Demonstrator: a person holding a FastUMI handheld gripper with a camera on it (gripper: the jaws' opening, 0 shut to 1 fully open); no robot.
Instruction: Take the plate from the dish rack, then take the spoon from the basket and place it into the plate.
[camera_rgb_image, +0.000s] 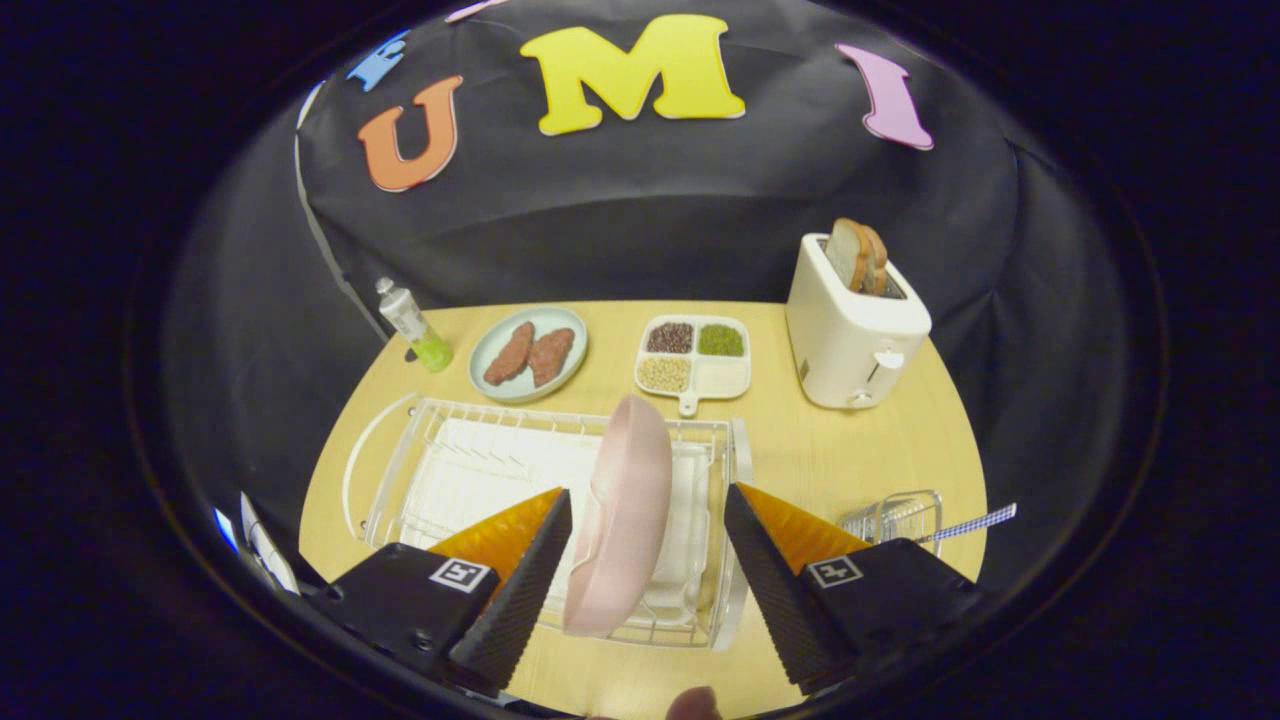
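A pale pink plate (622, 515) stands on edge in the right part of the white wire dish rack (420, 470). My gripper (640, 590) is open, its two black fingers on either side of the plate's lower half. The left finger (520, 590) is close beside the plate's rim. The right finger (775, 590) stands well apart from it. To the right of the rack sits a small wire basket (893, 517) holding a spoon (975, 521) whose blue-checked handle sticks out to the right.
Beyond the rack on the wooden table (800, 450) are a light-blue plate with two brown patties (528, 352), a divided tray of beans (693, 355), a white toaster with bread (852, 325) and a small green bottle (415, 325). A fingertip (695, 703) shows below the gripper.
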